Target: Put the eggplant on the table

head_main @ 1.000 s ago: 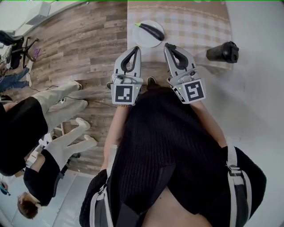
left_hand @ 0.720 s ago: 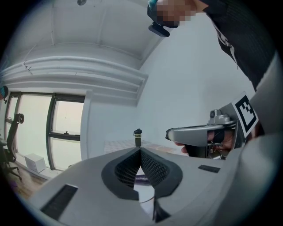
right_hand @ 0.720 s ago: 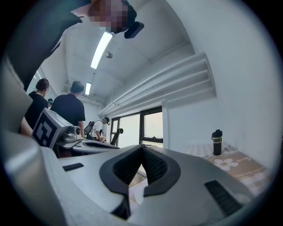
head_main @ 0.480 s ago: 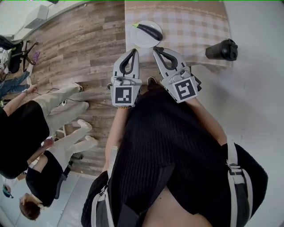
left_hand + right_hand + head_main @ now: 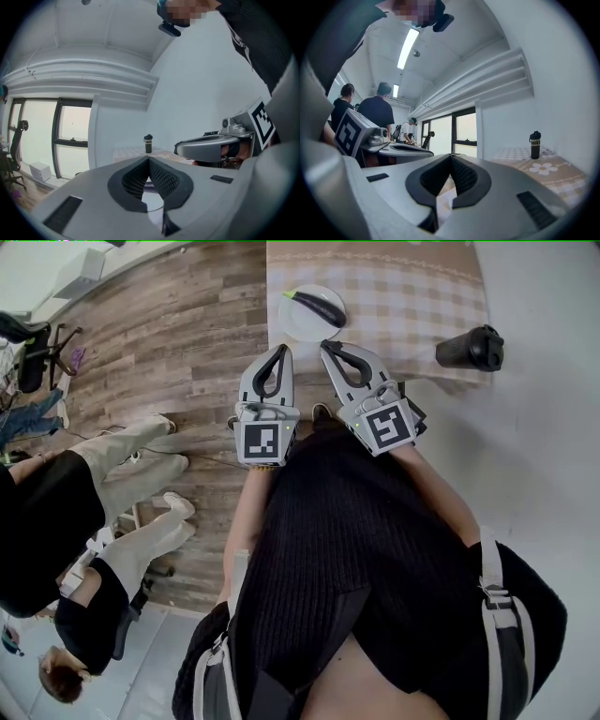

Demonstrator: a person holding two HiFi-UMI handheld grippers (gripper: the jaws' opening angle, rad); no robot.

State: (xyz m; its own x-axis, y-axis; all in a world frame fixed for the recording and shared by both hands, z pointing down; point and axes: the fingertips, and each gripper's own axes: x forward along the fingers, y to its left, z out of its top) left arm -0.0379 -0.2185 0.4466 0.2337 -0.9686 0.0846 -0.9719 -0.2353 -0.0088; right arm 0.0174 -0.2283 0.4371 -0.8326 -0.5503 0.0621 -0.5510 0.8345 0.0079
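Observation:
A dark purple eggplant (image 5: 316, 305) lies on a white plate (image 5: 302, 319) at the near left corner of a table with a checked beige cloth (image 5: 412, 296). My left gripper (image 5: 282, 348) hangs just short of the plate's near edge, shut and empty. My right gripper (image 5: 327, 346) sits beside it at the table's front edge, its tip close to the plate, also shut with nothing held. In the left gripper view the plate (image 5: 152, 202) shows through the gap under the closed pads (image 5: 159, 178). The right gripper view shows closed pads (image 5: 461, 177) over the cloth.
A black bottle (image 5: 472, 348) stands on the table's right side, also in the left gripper view (image 5: 148, 143) and right gripper view (image 5: 535, 145). Wood floor (image 5: 178, 324) lies left of the table. Seated people (image 5: 56, 512) are at the left; a white wall (image 5: 544, 427) at the right.
My right gripper has swung left and slightly toward the plate, closing the gap to the left gripper. The left gripper has stayed put.

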